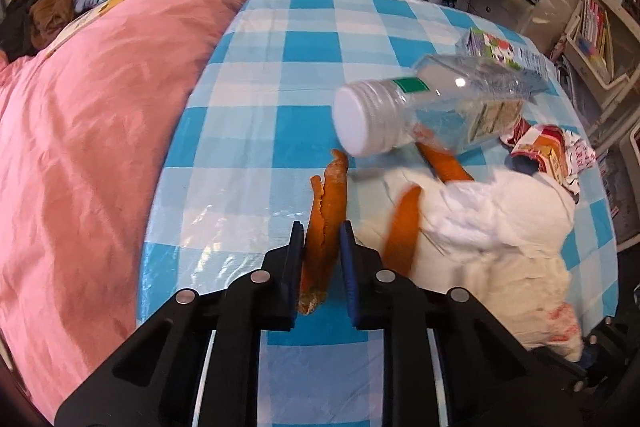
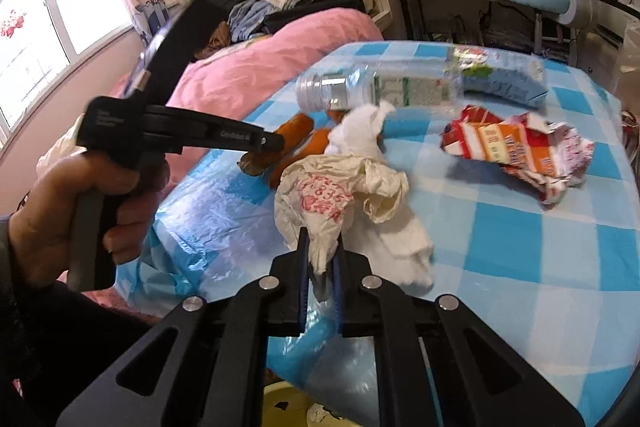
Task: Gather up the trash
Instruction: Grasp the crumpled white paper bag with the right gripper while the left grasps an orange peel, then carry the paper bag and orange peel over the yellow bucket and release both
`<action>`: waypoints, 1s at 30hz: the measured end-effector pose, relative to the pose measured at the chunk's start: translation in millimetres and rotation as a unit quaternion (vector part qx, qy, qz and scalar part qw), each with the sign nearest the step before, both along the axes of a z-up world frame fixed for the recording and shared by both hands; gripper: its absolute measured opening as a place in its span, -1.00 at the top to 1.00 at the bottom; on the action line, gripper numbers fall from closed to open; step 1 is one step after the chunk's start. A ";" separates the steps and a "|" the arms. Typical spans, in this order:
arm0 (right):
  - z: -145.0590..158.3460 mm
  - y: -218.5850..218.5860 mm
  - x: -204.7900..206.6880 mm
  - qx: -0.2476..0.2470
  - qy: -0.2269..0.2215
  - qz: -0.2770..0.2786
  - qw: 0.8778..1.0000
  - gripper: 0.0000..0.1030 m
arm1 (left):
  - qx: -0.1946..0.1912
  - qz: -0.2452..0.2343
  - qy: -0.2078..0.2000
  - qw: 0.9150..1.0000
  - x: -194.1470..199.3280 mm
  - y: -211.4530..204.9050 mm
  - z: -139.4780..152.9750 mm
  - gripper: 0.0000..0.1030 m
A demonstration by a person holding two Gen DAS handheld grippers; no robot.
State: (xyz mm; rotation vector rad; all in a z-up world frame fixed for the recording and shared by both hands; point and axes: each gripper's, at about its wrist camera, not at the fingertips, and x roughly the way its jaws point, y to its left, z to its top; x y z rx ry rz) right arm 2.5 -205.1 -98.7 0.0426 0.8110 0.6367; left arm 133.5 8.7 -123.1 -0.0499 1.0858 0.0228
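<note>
- Left wrist view: your left gripper [image 1: 322,241] has its jaws drawn in on the near end of an orange peel strip [image 1: 326,205] that lies on the blue-checked tabletop [image 1: 280,75], close to the edge by the pink bedding [image 1: 100,115]. The pads sit against both sides of the peel, so I judge the pickup step as made on this side. The gripper points steeply down at the cloth.
- Same view, to the right: a clear plastic bottle [image 1: 436,107] with a white cap lies over more peel; beside it are white tissue [image 1: 492,211], a crushed red-and-orange wrapper [image 1: 548,151] and a flattened carton [image 1: 500,51] farther back. All of these are still to be collected.
- Right wrist view: your right gripper [image 2: 324,247] is nearly closed on a fold of the crumpled plastic bag [image 2: 332,195] with red print; the rest of the bag bunches up just ahead of the jaws, touching the tissue. It tilts down less steeply than the left one.
- Same view, left side: your hand [image 2: 80,203] grips the handle of the other gripper, whose tip is down at the peel.
- Next move, as I judge it: lift both pieces clear and carry them to a bin. A yellowish container [image 2: 288,407] shows below the tabletop edge; I cannot tell if it is the bin.
</note>
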 end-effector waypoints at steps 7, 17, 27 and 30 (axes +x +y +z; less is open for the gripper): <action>-3.1 -16.8 6.9 0.018 0.038 -0.017 0.999 0.80 | -0.023 0.015 0.005 1.000 1.3 10.0 1.4 0.69; 9.8 -34.9 2.5 0.074 0.013 -0.007 0.997 0.80 | -0.048 0.009 -0.010 0.999 -0.7 7.9 11.7 0.77; 38.8 -63.6 -6.6 0.117 -0.042 -0.048 0.991 0.80 | -0.093 0.021 -0.023 0.995 -8.5 19.8 22.8 0.80; 34.7 -64.7 -6.2 0.108 -0.030 -0.054 0.992 0.79 | -0.092 0.012 -0.004 0.996 -5.6 13.5 14.2 0.73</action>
